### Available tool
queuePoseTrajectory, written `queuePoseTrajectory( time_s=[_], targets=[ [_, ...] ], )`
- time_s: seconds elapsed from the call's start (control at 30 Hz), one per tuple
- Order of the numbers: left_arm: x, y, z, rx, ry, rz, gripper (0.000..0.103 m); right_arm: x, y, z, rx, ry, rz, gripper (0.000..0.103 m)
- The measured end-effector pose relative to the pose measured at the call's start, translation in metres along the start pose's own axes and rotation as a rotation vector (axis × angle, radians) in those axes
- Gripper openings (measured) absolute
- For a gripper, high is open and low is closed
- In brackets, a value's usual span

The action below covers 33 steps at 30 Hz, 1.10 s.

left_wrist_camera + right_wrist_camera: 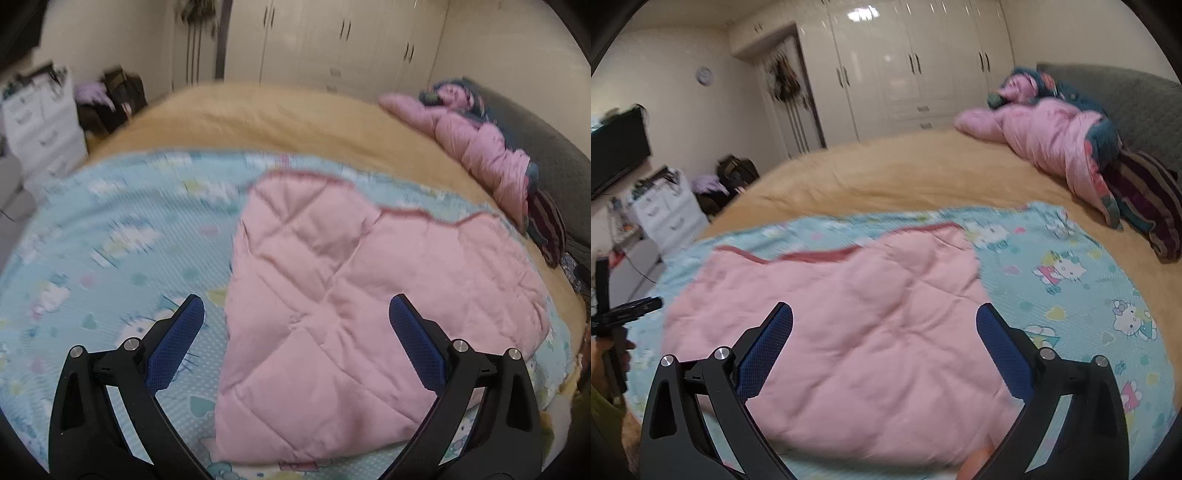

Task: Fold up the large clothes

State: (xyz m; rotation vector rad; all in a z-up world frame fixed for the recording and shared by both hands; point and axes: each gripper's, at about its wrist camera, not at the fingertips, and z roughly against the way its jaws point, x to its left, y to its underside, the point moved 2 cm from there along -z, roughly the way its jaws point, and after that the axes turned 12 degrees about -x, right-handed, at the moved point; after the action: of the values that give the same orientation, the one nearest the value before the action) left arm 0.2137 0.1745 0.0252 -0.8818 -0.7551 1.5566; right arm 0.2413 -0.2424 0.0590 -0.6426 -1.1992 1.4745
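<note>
A pink quilt lies on a bed, spread over a light-blue cartoon-print sheet; it is already doubled over, so its pink lining faces up and a darker pink trimmed edge runs along the far side. The left tool hovers above it, jaws wide apart and holding nothing; the right tool hovers likewise, spread wide and empty. In the left view the quilt's long axis seems to run from near left to far right; in the right view it runs roughly side to side; the lens bends things, so the true direction is uncertain. The quilt looks soft, padded and light, likely to sag and bunch when lifted; its stitched squares suggest some body but no stiffness. The best hold is probably at the two near corners or the trimmed edge, pinching all layers together. A pink jacket lies well apart near the headboard.
</note>
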Motion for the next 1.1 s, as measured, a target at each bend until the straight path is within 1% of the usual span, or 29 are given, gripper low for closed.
queuePoseTrajectory(
  time_s=[0.1,0.13,0.2,0.3,0.37,0.53,0.63,0.73,0.83,0.9,0.97,1.03,1.1],
  targets=[
    [-0.013,-0.004,0.037,-0.085,0.016,-0.005,0.094,0.017,0.002,0.032,-0.059,-0.004,0.001,0.099],
    [-0.017,-0.003,0.048,-0.103,0.020,-0.007,0.094,0.020,0.002,0.043,-0.067,-0.004,-0.004,0.099],
    [-0.025,0.003,0.070,-0.128,0.026,-0.005,0.094,0.027,0.007,0.065,-0.082,0.039,0.014,0.099],
    [-0.036,0.020,0.097,-0.138,0.049,0.015,0.094,0.044,0.018,0.096,-0.124,0.096,0.082,0.099],
    [-0.041,0.034,0.110,-0.136,0.060,0.012,0.094,0.050,0.027,0.110,-0.127,0.095,0.085,0.099],
    [-0.048,0.062,0.140,-0.169,0.037,-0.005,0.094,0.064,0.049,0.137,-0.130,0.094,0.115,0.099],
    [-0.054,0.076,0.149,-0.169,0.027,-0.027,0.094,0.072,0.056,0.150,-0.136,0.095,0.138,0.099],
    [-0.063,0.090,0.150,-0.131,0.010,-0.048,0.094,0.078,0.067,0.158,-0.131,0.081,0.117,0.099],
    [-0.070,0.102,0.155,-0.127,0.030,-0.051,0.094,0.084,0.081,0.162,-0.113,0.093,0.100,0.099],
    [-0.073,0.107,0.155,-0.124,0.027,-0.053,0.094,0.087,0.090,0.161,-0.091,0.081,0.074,0.099],
    [-0.074,0.110,0.154,-0.111,0.030,-0.049,0.094,0.091,0.098,0.158,-0.062,0.078,0.093,0.099],
    [-0.076,0.112,0.154,-0.106,0.025,-0.043,0.094,0.096,0.103,0.158,-0.071,0.099,0.117,0.099],
    [-0.078,0.113,0.156,-0.114,0.033,-0.049,0.094,0.098,0.105,0.156,-0.064,0.091,0.112,0.099]
  ],
)
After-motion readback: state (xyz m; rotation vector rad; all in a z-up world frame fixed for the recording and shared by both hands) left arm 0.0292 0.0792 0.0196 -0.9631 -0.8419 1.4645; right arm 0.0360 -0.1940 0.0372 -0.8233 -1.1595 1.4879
